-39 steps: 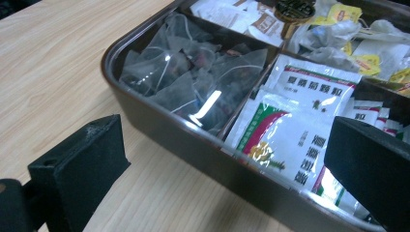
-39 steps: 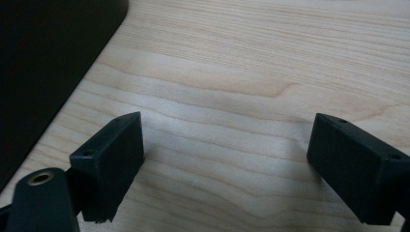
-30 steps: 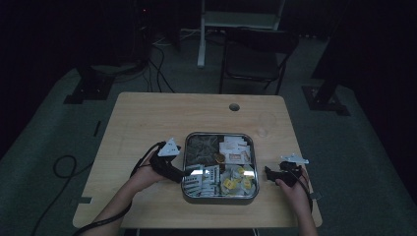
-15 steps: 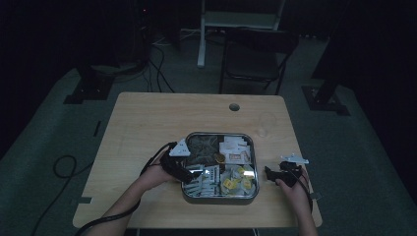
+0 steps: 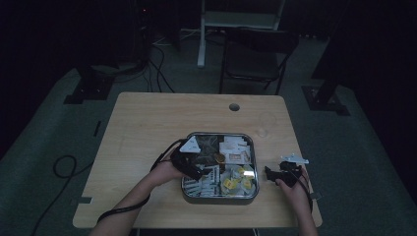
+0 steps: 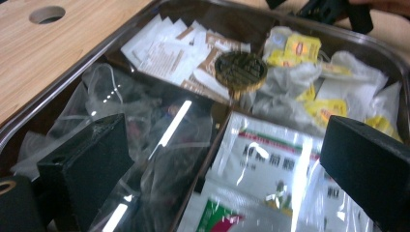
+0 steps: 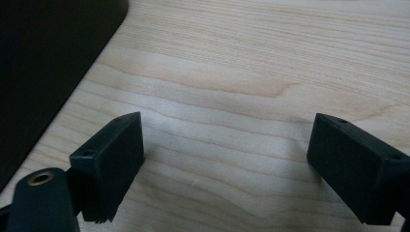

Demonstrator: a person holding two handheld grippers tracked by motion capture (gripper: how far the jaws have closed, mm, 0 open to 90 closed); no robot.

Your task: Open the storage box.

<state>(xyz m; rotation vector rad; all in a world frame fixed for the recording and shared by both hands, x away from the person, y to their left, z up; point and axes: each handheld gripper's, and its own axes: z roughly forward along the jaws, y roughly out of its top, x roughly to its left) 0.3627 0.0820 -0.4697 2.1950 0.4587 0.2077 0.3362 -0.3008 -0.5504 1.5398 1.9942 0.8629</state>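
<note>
Hovering over the metal tray (image 5: 187, 194) with the left gripper (image 6: 222, 169), jaws spread wide and grasping nothing; straddling the divider, one finger (image 6: 87, 166) over the clear crinkled bags (image 6: 145, 130), the other (image 6: 367, 171) over the glossy white sachets (image 6: 261, 179); judging the sachets as the likely target, lying directly between and just ahead of the fingertips; probably light, thin and limp, with a slick foil-like sheen, so likely sliding or buckling if pinched flat; better taking an edge or corner standing proud of the stack, closing gently to avoid crushing the contents; sitting farther beyond the fingertips, a round gold-and-dark disc (image 6: 241, 70) on paper packets (image 6: 169, 48), with yellow-tagged tea bags (image 6: 295, 48) off toward the right-hand finger; resting on the bare wooden table (image 7: 251, 72) beside the tray, the right gripper (image 7: 225, 169), jaws likewise released and holding nothing.
</note>
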